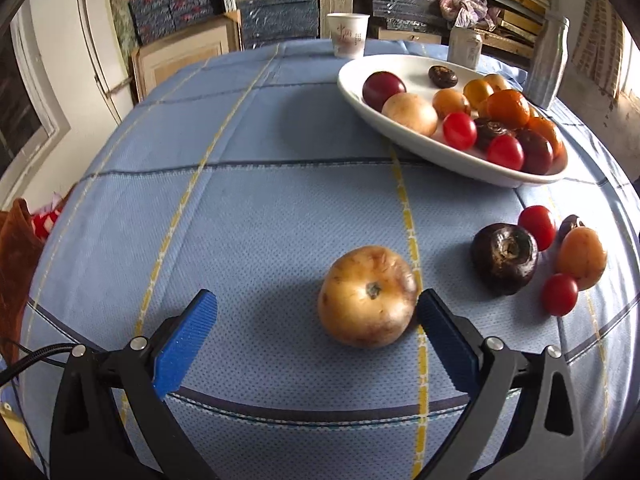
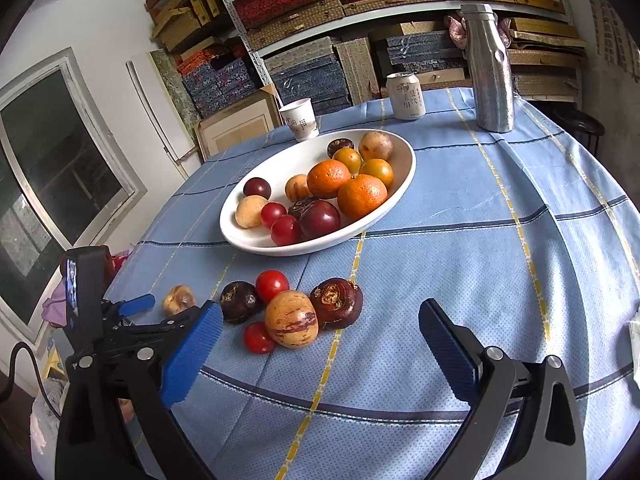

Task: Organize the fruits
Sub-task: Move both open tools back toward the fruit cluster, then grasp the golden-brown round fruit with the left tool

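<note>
Your left tongs (image 1: pixel 316 312) stand spread around a tan fruit (image 1: pixel 368 297) on the blue-checked desk (image 1: pixel 240 208), its right blue pad touching the skin, the left pad apart. The white bowl (image 1: pixel 400 120) of fruit sits beyond. Your right tongs (image 2: pixel 320 328) gape empty over the desk, near five loose fruits (image 2: pixel 292 312) before the bowl.

Bright daylight, soft shadows (fisheye-warped edges)
</note>
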`<action>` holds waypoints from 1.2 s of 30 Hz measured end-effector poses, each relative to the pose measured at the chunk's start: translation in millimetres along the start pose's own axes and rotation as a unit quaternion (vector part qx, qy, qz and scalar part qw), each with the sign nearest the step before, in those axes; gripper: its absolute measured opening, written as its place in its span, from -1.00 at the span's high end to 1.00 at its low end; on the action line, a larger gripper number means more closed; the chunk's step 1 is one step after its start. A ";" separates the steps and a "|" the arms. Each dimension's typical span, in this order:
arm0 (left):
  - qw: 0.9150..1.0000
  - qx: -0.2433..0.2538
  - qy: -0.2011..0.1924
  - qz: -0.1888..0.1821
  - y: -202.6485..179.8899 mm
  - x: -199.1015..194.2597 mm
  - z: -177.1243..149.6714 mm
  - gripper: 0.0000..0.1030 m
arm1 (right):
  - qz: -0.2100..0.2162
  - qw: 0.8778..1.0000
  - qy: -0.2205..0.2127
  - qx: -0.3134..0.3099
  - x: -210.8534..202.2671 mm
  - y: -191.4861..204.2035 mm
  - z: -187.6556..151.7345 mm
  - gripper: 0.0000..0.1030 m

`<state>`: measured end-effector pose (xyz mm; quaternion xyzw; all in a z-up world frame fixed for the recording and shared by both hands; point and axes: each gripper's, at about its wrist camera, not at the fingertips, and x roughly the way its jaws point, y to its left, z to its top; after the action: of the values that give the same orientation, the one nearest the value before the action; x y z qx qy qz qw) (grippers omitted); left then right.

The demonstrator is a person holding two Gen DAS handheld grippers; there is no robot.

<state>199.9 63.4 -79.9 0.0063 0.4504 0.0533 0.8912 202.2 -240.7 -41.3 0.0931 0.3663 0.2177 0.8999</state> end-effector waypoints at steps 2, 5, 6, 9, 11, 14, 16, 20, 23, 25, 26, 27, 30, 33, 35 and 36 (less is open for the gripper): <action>1.000 -0.012 0.008 -0.012 4.5 3.5 0.2 -0.92 | 0.000 1.000 0.002 -0.002 0.4 0.8 -0.5 -0.93; 0.999 -0.022 0.011 -0.020 8.1 6.0 0.0 -0.92 | 0.000 1.000 0.004 -0.002 1.3 0.8 -1.0 -0.93; 1.000 -0.020 0.011 -0.016 6.9 6.6 0.0 -0.92 | 0.000 1.000 0.004 -0.002 1.7 0.7 -0.9 -0.93; 1.000 -0.019 0.013 -0.015 6.2 7.2 0.4 -0.92 | -0.002 1.000 0.007 -0.002 4.2 0.4 -0.5 -0.93; 1.000 -0.017 0.014 -0.012 4.6 7.2 1.1 -0.92 | -0.002 1.000 0.010 0.001 5.5 -0.5 -0.6 -0.93; 1.000 -0.020 0.015 -0.011 4.9 6.8 1.3 -0.92 | -0.003 1.000 0.014 0.003 7.2 -2.0 -1.1 -0.93; 1.000 -0.023 0.010 -0.008 4.8 5.0 1.1 -0.92 | -0.004 1.000 0.016 0.002 8.7 -2.0 -1.6 -0.93; 0.998 -0.008 -0.055 -0.008 -2.7 -20.5 1.0 -0.92 | -0.005 1.000 0.021 -0.001 10.5 -1.6 -2.3 -0.93; 0.997 0.006 -0.072 -0.019 -8.7 -26.0 -0.2 -0.92 | -0.004 1.000 0.021 0.003 11.0 -2.5 -2.1 -0.93; 0.997 0.007 -0.066 -0.030 -10.1 -23.2 -0.4 -0.92 | -0.003 1.000 0.020 0.004 10.6 -3.0 -2.0 -0.93; 0.997 0.005 -0.067 -0.031 -10.0 -23.1 -0.1 -0.92 | -0.003 1.000 0.019 0.004 10.5 -2.9 -2.1 -0.93; 0.997 0.002 -0.070 -0.032 -9.3 -24.1 0.1 -0.92 | -0.003 1.000 0.019 0.004 10.4 -2.8 -2.0 -0.93; 0.996 -0.006 -0.081 -0.041 -5.9 -27.4 0.5 -0.88 | -0.004 1.000 0.021 0.003 10.4 -2.7 -1.9 -0.93; 0.996 -0.002 -0.065 -0.053 -7.5 -21.7 -0.9 -0.13 | -0.004 1.000 0.021 0.003 10.2 -2.8 -1.8 -0.93; 0.997 -0.002 -0.053 -0.060 -7.5 -16.6 -1.1 -0.01 | -0.003 1.000 0.021 0.004 10.2 -3.1 -1.7 -0.93; 0.997 -0.004 -0.052 -0.062 -6.4 -16.7 -1.2 0.00 | -0.003 1.000 0.021 0.004 10.3 -3.3 -1.8 -0.93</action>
<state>189.7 55.4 -67.5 -0.0226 0.4024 -0.0003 0.9152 208.6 -238.9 -50.0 0.0909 0.3865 0.2151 0.8922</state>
